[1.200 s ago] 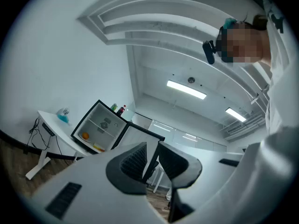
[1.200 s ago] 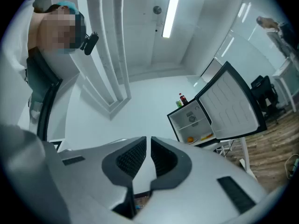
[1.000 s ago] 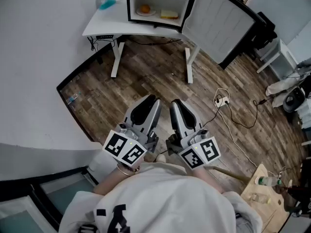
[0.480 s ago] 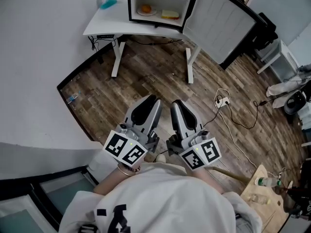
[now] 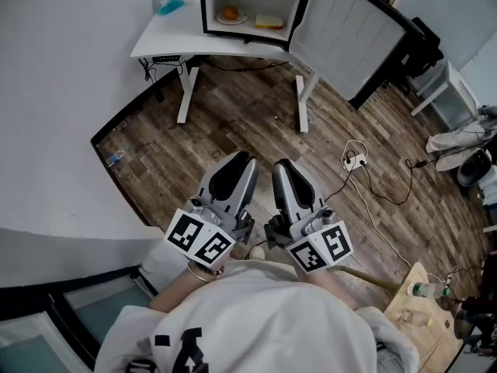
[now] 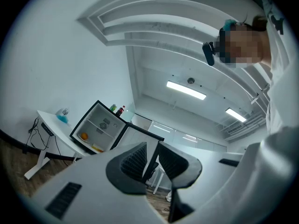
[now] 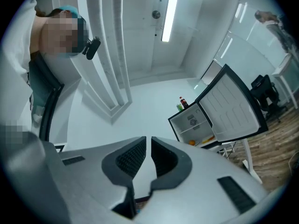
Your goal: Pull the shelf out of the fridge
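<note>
The left tool and right tool, jaws closed on nothing, hovered side by side at 6 o'clock, presumably before any approach, while the shelf sat inside the open fridge on the tabletop at 12 o'clock.

The fridge is white inside with a black frame, and holds an orange fruit and a yellow item. The surface is white, with a teal object on it. The floor is brown wood-grain planks. The left tongs and right tongs are grey, with black ribbed pads and black-and-white square markers.
</note>
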A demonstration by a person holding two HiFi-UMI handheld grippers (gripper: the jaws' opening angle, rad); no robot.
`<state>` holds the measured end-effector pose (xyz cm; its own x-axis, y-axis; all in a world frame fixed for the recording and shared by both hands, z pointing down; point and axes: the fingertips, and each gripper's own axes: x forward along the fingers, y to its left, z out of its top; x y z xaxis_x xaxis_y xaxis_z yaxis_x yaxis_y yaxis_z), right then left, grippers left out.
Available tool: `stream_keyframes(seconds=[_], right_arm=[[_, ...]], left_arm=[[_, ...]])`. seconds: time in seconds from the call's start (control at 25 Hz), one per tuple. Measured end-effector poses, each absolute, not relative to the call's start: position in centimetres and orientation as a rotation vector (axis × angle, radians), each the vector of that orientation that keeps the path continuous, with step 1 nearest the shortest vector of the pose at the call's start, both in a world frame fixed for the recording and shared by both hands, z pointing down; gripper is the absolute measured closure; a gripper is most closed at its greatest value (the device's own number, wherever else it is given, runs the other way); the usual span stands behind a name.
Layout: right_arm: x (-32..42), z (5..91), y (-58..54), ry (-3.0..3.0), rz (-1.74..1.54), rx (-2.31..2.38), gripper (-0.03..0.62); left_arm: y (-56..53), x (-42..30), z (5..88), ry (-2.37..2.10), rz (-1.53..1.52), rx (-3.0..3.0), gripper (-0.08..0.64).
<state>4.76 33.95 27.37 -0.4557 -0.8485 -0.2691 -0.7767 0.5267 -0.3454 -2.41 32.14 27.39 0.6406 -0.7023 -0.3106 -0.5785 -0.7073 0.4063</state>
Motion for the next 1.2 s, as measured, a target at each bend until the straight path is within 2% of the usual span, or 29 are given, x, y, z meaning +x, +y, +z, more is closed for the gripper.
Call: stream_keyframes(seconds=[1.2], right_arm=[[11.2, 28.3, 34.4, 2.365, -0.313, -1.209, 0.538]], left_arm=[[33.1, 4.3, 28.2, -1.109, -0.674, 2.571, 0.479]])
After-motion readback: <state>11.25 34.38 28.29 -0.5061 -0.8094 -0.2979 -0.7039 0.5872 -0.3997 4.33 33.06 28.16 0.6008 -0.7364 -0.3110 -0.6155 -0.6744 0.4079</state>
